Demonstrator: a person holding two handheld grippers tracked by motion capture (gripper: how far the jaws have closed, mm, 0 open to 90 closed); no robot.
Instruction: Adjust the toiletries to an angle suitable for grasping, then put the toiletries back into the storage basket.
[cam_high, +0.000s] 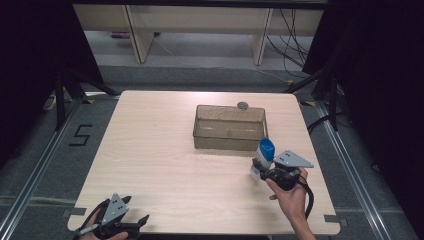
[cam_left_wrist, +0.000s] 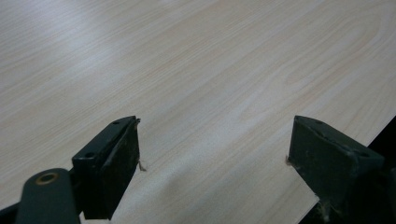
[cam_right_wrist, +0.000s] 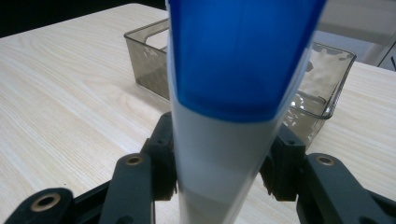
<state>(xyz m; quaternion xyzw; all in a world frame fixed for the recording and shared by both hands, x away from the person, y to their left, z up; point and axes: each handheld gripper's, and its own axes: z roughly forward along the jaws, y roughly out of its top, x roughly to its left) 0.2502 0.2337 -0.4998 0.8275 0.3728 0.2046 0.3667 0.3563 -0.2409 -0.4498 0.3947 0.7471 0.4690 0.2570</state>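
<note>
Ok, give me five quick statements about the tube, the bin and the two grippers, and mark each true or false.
1. The right gripper is shut on the white tube with the blue cap. True.
2. The tube already lies inside the clear plastic bin. False: it is held just outside the bin, near the corner closest to the right hand.
3. The left gripper holds a second tube. False: its jaws stand open with only bare wooden table between them.
4. The bin sits on the far half of the table in the high view. True.
5. The left gripper hovers over the bin. False: it is at the near left corner of the table.
</note>
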